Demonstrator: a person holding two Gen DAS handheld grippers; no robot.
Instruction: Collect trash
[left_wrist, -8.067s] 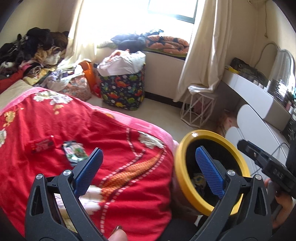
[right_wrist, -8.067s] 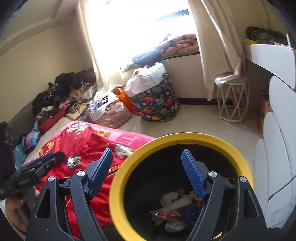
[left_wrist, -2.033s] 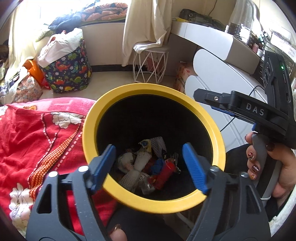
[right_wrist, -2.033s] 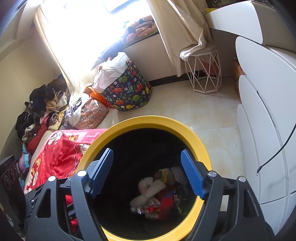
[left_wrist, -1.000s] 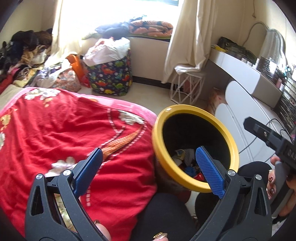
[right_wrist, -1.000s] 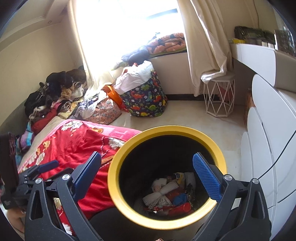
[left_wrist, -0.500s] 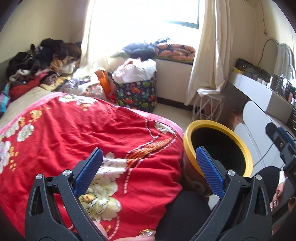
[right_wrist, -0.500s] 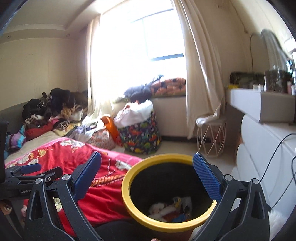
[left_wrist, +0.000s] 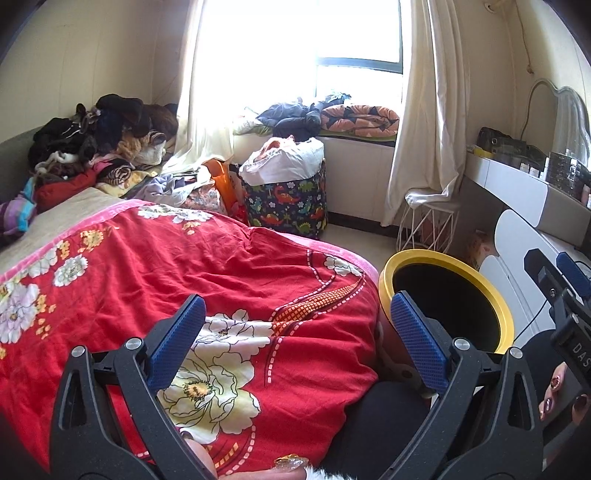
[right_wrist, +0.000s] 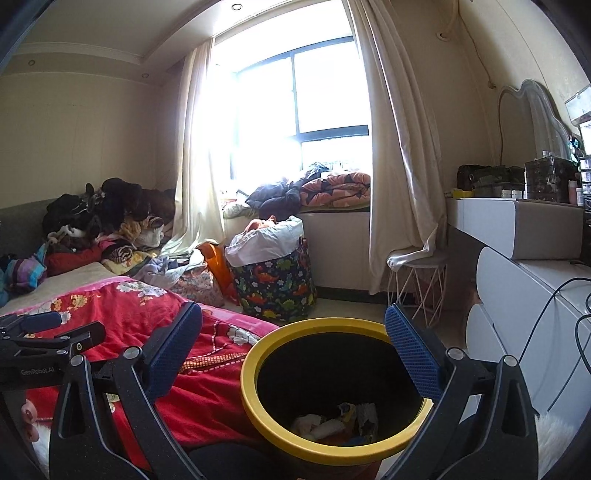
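A yellow-rimmed black trash bin (left_wrist: 499, 302) (right_wrist: 255, 402) stands beside the bed, close in front of me. Crumpled wrappers and paper (right_wrist: 334, 421) lie at its bottom in the right wrist view. My left gripper (left_wrist: 295, 334) is open and empty, held above the red floral bedspread (left_wrist: 184, 266) with its right finger near the bin's rim. My right gripper (right_wrist: 293, 349) is open and empty, straddling the bin's mouth from above. No loose trash shows on the bedspread. The other gripper's body appears at each view's edge, held by a hand with painted nails (left_wrist: 554, 395).
A heap of clothes (left_wrist: 103, 136) covers the bed's far end. A dinosaur-print hamper (left_wrist: 288, 199) and a white wire stool (left_wrist: 428, 221) stand on the floor by the window. White drawers and a dresser (right_wrist: 524, 280) with a cable run along the right.
Both views have tilted upward and pulled back from the bin, showing more window and wall. Both grippers stay open and empty; the bedspread holds no wrappers now.
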